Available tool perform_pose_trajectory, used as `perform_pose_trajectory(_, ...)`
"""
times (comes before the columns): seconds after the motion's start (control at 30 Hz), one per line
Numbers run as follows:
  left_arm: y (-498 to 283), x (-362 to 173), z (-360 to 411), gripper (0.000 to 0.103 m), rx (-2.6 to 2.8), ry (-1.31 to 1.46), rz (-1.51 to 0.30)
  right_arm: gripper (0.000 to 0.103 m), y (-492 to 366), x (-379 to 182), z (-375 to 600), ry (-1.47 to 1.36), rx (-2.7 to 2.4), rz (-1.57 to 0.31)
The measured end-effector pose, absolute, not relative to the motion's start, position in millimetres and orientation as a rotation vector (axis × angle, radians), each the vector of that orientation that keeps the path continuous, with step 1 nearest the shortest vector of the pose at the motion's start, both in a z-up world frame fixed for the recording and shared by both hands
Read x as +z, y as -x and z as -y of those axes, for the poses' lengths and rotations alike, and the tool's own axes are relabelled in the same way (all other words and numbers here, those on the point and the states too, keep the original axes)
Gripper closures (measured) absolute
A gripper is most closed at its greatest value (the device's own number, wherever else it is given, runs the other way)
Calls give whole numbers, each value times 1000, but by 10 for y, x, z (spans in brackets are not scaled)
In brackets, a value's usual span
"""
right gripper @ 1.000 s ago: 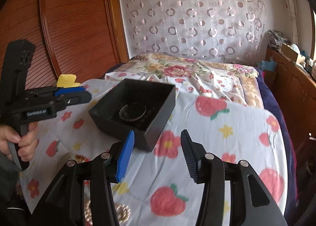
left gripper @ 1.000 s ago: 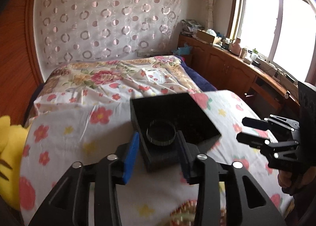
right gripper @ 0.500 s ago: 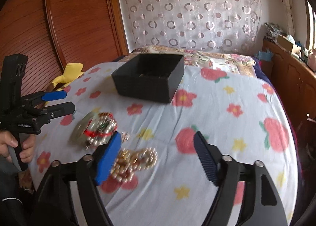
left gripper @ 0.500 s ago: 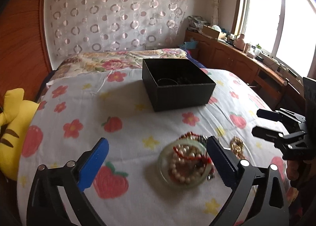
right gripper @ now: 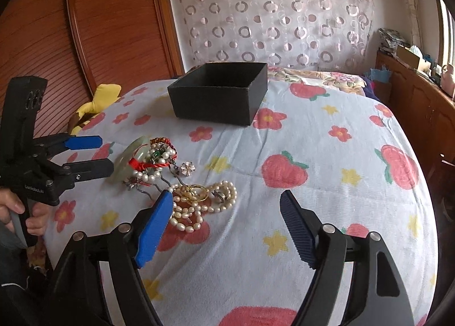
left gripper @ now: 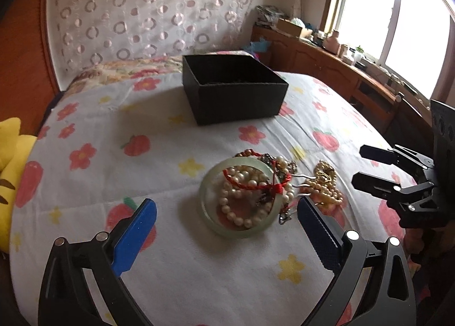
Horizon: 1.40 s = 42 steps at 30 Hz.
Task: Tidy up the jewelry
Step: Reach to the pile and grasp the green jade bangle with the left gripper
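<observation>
A black open box (left gripper: 236,95) (right gripper: 219,98) stands on the flowered bedspread. Nearer lies a pile of jewelry: a pale green bangle (left gripper: 205,198) (right gripper: 125,159) with pearl strands (left gripper: 241,183) and a red cord (left gripper: 256,185) across it. To its right lie a pearl necklace (left gripper: 324,186) (right gripper: 193,212) with a gold ring (right gripper: 196,192), and a flower brooch (right gripper: 188,167). My left gripper (left gripper: 226,206) (right gripper: 96,155) is open, with the bangle just ahead between its fingertips, untouched. My right gripper (right gripper: 226,198) (left gripper: 366,166) is open, its blue fingertip beside the pearl necklace.
A yellow plush toy (left gripper: 11,172) (right gripper: 105,95) sits at the bed's left edge. A wooden wardrobe (right gripper: 85,27) stands to the left. A cluttered wooden cabinet (left gripper: 341,70) runs under the window on the right. A hand (right gripper: 17,212) grips the left tool's handle.
Both grippers have pulled back from the black box and sunk toward the jewelry pile. Both sets of jaws have widened. Over the last half second little has shifted.
</observation>
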<state>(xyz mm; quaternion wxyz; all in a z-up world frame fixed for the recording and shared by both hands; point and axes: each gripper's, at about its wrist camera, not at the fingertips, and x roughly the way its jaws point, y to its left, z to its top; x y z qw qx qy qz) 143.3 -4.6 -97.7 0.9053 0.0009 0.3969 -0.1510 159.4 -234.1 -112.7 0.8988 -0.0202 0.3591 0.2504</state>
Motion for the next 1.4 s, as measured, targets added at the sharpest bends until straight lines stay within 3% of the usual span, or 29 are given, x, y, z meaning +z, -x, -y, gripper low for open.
perform_pose_trajectory(0.53, -1717, -1158, 122, 8, -326, 59, -906, 23, -1533, -1142, 2324, 39, 508, -727)
perform_pose_trajectory(0.63, -1711, -1166, 145, 20, -348, 54, -901, 23, -1525, -1132, 2343, 41, 505, -718)
perform_pose_trajectory(0.7, -1679, -1149, 147, 34, -374, 69, -898, 23, -1522, -1129, 2354, 41, 503, -714)
perform_pose_trajectory(1.17, -1151, -780, 32, 34, -327, 47, -744, 23, -1551, -1124, 2322, 63, 504, -744)
perform_pose_trajectory(1.4, -854, -698, -140, 34, -307, 61, -701, 54, -1457, -1094, 2022, 139, 607, -779)
